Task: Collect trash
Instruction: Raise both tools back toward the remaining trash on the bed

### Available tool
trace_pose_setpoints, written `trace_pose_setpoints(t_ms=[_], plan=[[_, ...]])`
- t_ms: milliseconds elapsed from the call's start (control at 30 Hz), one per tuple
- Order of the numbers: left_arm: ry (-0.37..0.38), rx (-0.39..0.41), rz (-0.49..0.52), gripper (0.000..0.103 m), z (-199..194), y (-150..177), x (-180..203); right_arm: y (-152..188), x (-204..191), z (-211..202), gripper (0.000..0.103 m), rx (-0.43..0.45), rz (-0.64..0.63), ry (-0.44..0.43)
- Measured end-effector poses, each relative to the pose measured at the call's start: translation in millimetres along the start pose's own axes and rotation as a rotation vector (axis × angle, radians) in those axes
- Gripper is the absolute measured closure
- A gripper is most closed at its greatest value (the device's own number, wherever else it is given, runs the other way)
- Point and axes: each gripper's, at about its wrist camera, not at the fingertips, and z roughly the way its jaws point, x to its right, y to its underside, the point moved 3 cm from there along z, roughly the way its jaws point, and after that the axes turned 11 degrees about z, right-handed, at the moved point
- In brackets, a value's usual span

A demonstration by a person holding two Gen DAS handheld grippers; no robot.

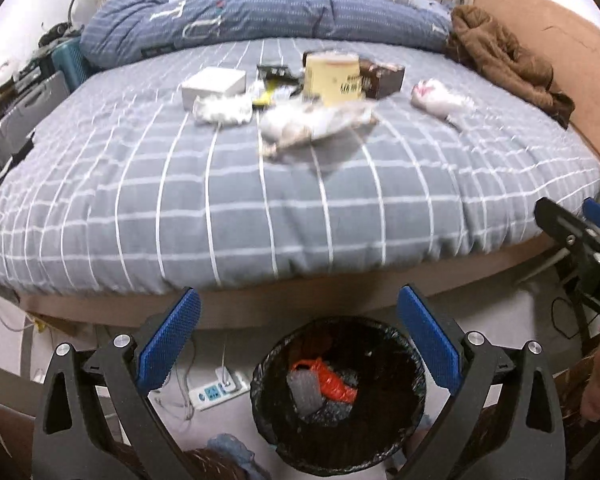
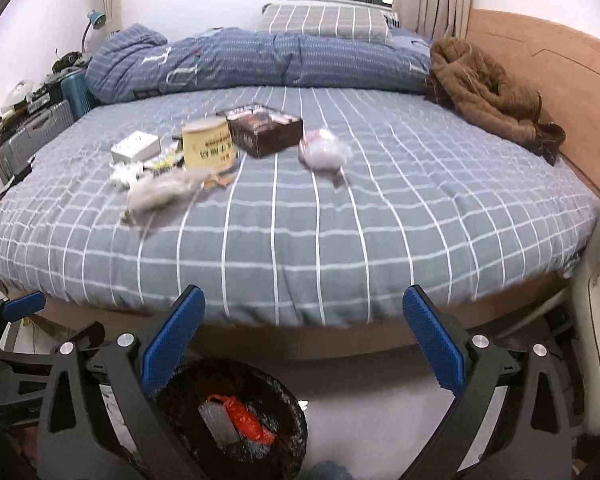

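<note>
Left gripper [image 1: 298, 334] sits wide open with nothing between the blue pads, right over the black-bagged trash bin [image 1: 414, 392] on the floor at the bed's near edge. Orange wrapper [image 1: 334, 380] and clear plastic are inside. Up on the checked bed [image 1: 220, 208], toward the far edge, the pile: white box [image 1: 214, 86], yellow tub [image 1: 332, 78], brown box [image 1: 384, 76], crumpled bags [image 1: 316, 122].

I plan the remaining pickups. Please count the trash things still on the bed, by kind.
Boxes: 2, white box, brown box
Paper cup: 1
Plastic bags: 2, grey bag, pink-white bag
Crumpled tissue: 1
Yellow-black wrapper: 1
Total: 7
</note>
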Motion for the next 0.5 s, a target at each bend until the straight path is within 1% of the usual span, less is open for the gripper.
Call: trace_pose_setpoints(t_ms=[233,333,500], plan=[[-0.008,0.069,0.020,0.006,-20,-30,-4,-30,-11,-8,0.008,0.059,-0.039,-0.008],[-0.008,0.076,0.022,0.006,-18,-42,-9,-43,-13,-6,0.008,0.057,-0.020,-0.034],[0.010,0.072,-0.006,0.006,-10,-61,-19,-64,-11,3,0.008,0.075,-0.002,-0.035]])
